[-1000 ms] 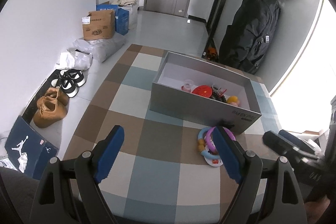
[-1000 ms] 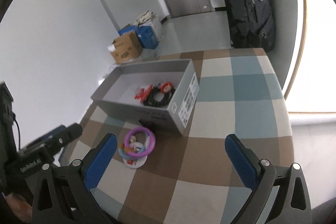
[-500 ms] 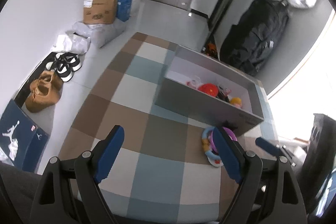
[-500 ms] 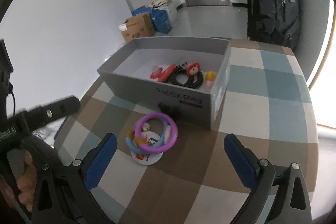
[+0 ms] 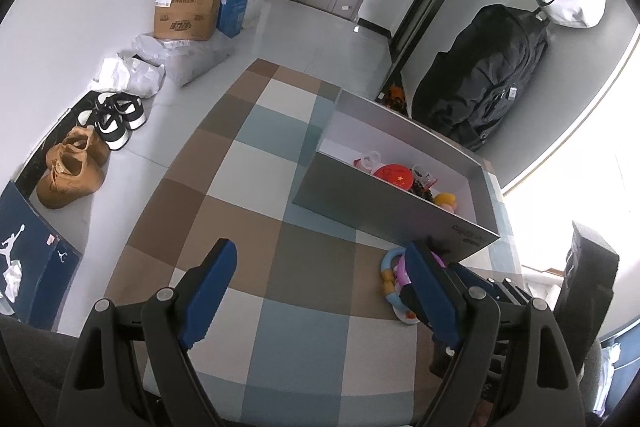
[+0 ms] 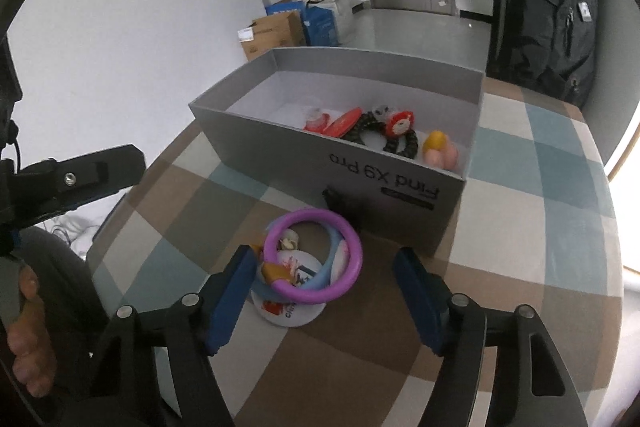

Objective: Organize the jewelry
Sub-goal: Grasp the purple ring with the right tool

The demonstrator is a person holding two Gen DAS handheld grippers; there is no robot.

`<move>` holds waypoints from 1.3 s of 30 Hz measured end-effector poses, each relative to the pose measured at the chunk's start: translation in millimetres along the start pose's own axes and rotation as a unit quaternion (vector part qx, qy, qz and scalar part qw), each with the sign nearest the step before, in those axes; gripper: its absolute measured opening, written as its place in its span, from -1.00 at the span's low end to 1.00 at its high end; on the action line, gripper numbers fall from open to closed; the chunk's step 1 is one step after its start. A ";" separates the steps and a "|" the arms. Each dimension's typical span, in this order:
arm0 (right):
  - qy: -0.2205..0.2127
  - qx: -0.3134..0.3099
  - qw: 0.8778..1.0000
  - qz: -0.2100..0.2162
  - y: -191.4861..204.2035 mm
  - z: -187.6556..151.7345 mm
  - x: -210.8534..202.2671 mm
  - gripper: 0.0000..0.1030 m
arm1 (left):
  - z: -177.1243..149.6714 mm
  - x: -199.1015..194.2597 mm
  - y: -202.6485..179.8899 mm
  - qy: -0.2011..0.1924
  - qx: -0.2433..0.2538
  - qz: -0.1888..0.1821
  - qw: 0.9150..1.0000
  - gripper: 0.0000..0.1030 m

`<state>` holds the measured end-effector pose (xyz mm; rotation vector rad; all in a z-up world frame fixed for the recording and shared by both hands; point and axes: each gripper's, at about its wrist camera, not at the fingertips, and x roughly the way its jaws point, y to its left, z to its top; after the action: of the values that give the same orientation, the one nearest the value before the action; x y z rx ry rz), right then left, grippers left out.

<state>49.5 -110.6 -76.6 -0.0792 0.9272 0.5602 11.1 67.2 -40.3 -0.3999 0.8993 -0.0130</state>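
right tongs (image 6: 326, 291) spread wide around purple ring (image 6: 314, 261), left tongs (image 5: 320, 293) agape

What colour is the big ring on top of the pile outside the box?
Purple ring; clearest in the right wrist view.

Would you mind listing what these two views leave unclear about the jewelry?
- Left wrist view: the purple ring is mostly hidden behind the left gripper finger.
- Right wrist view: the white disc lies under the rings; its print is unreadable.
- Both views: the grey box near wall hides part of its floor.
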 end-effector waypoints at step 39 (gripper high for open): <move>-0.071 0.070 0.994 0.037 -42.5 2.0 -67.6 -0.11 | -17.8 38.4 -49.0 0.060 0.075 -0.027 0.995 0.61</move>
<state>40.0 -174.9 -30.2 0.1202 0.8315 0.5609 29.3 9.2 -62.4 -0.2859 0.9997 -0.1545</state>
